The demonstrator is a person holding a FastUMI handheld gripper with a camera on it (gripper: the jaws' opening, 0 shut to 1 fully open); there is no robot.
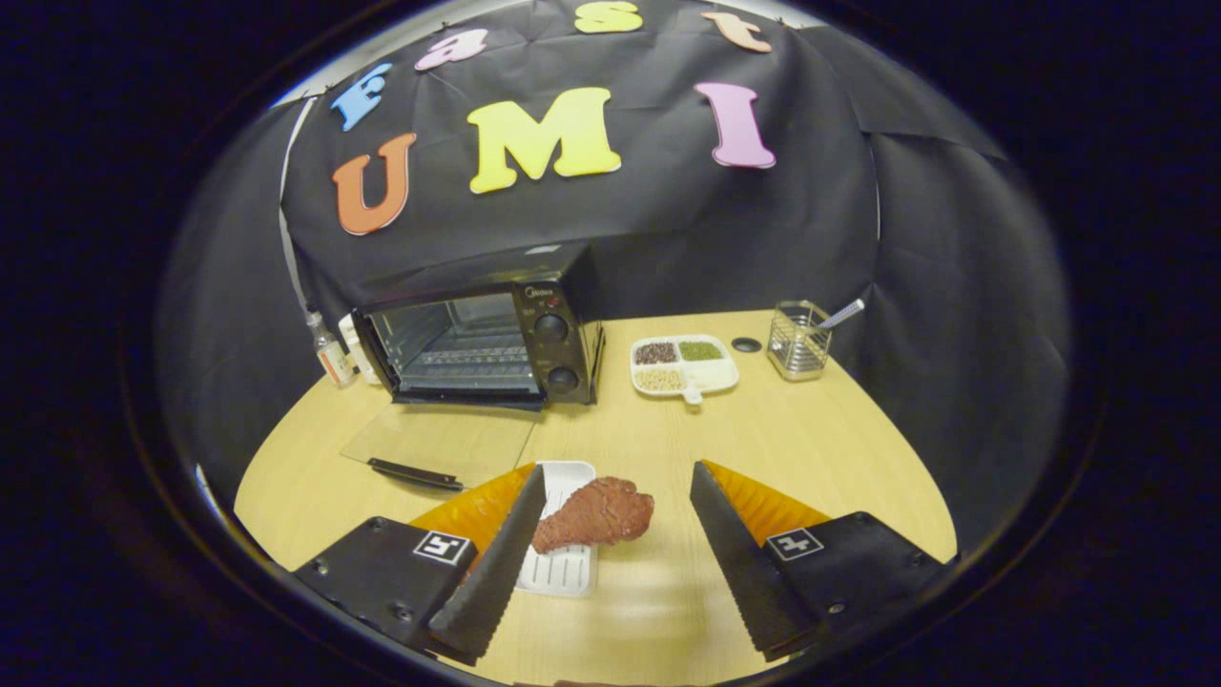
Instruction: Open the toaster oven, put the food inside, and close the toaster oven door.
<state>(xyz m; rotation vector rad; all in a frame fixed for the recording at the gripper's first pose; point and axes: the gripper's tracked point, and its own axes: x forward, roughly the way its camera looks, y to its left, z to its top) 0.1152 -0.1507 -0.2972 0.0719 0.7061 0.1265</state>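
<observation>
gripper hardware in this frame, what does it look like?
The gripper has two wedge-shaped fingers with ribbed, serrated inner faces. Each sits on a black block-shaped mount with screws and a square black-and-white fiducial tag on top. No cables visible.

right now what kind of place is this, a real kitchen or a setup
Likely a staged kitchen booth. A toaster oven stands door-open on a wooden table against black cloth, and a piece of food lies on a white tray between the open gripper fingers.
</observation>
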